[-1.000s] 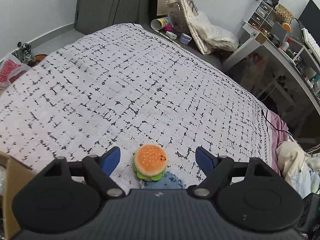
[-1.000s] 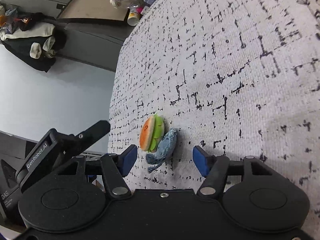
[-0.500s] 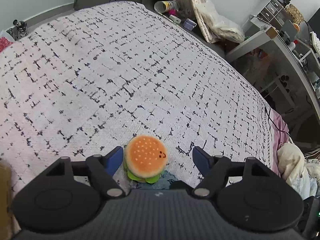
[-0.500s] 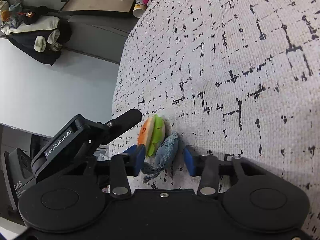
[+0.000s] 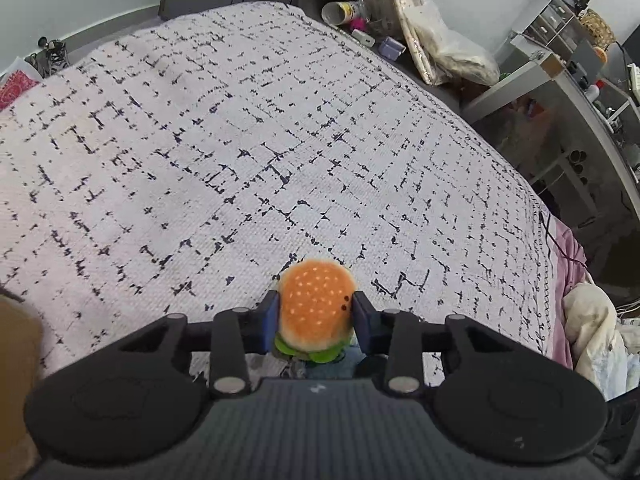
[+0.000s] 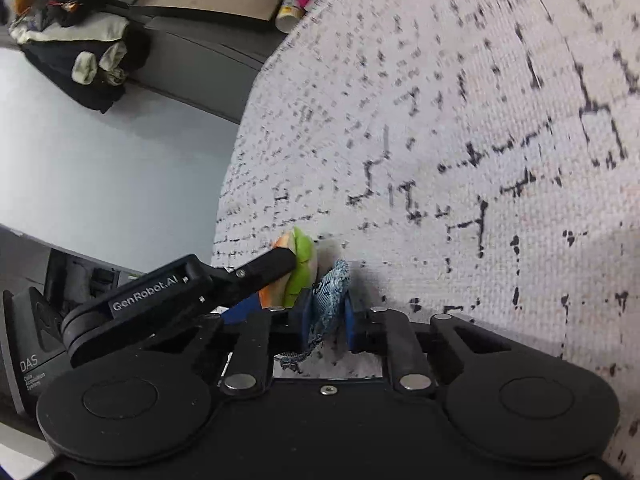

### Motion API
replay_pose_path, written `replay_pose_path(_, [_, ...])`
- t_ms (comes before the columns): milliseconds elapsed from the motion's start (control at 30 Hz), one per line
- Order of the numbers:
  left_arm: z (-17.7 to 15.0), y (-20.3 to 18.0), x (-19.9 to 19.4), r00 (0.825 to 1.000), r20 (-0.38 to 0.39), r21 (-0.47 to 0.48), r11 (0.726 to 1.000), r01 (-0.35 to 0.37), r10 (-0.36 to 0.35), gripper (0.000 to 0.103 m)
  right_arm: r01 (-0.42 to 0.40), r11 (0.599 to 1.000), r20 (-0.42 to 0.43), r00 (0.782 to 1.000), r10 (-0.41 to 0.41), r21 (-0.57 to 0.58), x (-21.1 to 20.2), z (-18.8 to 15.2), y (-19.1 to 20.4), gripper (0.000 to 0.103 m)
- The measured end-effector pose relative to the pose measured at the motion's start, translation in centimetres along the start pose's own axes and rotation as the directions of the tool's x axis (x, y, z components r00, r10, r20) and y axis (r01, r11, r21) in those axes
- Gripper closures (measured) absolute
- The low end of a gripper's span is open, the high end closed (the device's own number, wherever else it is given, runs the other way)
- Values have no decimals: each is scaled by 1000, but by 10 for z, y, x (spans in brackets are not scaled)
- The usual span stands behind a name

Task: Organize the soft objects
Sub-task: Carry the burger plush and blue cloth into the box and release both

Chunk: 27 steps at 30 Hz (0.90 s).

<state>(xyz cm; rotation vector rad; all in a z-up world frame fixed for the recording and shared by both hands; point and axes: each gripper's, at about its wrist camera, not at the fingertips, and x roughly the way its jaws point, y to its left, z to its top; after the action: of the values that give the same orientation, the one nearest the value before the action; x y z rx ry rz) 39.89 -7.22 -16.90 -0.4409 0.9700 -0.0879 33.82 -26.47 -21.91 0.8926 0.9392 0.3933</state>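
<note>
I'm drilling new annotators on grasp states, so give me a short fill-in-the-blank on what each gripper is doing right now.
1. The left gripper is shut on the plush ____.
2. The right gripper pinches the ____ knitted toy.
3. Both toys lie on the black-and-white patterned ____.
4. The burger's top bun is ____.

Missing words: burger; blue; blanket; orange

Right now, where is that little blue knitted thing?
The blue knitted toy sits pinched between the right gripper fingers, on the bedspread, pressed against the burger plush on its left.
</note>
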Motion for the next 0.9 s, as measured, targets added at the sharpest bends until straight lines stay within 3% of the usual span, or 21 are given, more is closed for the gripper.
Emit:
replay_pose_path(500, [-7,2,-84,995,100,-16,1000,26,-24,66,2,990,90,996,11,-138,-46,-17,49,86])
replay_pose_path(900, [-33,9,-134,989,144,-16,999,46,-43,66,16,977,147,989,15,-211,-89,-40,80,86])
